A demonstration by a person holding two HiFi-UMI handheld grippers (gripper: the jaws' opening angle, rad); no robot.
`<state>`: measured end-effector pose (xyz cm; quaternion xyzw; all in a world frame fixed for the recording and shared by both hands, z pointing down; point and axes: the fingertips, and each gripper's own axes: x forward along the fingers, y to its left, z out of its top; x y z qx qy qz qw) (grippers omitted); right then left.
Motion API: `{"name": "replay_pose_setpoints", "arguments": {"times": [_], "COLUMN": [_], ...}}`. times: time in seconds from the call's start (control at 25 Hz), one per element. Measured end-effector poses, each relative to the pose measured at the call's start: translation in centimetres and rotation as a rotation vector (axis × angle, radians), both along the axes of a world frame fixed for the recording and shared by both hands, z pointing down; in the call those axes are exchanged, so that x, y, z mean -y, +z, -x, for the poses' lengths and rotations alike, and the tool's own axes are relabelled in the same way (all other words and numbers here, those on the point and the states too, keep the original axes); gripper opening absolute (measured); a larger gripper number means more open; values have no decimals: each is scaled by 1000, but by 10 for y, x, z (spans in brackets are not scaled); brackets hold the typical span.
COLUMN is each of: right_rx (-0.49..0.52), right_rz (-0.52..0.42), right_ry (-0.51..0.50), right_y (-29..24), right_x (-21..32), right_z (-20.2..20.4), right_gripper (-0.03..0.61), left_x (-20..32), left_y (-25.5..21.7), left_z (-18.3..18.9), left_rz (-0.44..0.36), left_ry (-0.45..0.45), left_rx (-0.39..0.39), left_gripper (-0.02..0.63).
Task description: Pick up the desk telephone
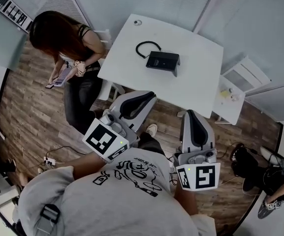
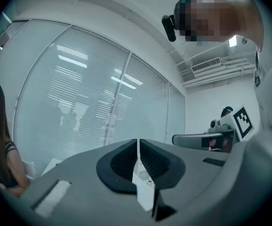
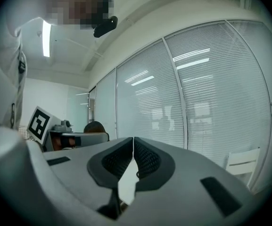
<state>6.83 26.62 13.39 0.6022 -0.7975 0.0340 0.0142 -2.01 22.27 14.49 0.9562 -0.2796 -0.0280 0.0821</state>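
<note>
Phone (image 1: 162, 60) sits on the table (image 1: 127, 68) well ahead of both tools; left gripper (image 1: 142, 98) and right gripper (image 1: 191, 116) are pinched closed, empty. Spread jaws before reaching its sides

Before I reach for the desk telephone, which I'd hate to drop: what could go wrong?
Both the left gripper and right gripper are shut; unopened, they would likely shove the desk telephone across the table. Its cord loops beside it and could snag or drag on a lift. The seated person is close to the left gripper's path.
</note>
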Motion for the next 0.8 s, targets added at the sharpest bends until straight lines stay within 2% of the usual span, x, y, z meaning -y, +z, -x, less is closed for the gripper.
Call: {"name": "replay_pose_setpoints", "arguments": {"times": [0.32, 0.8], "right_rx": [21, 11], "right_rz": [18, 45], "right_ry": [-31, -69], "right_y": [10, 21], "right_x": [34, 99], "right_z": [-44, -33], "right_gripper": [9, 8], "left_x": [32, 95], "left_y": [11, 25], "left_z": [-46, -39], "left_rz": [27, 63], "left_ry": [-26, -50], "left_rx": [18, 4], "left_gripper": [18, 18]}}
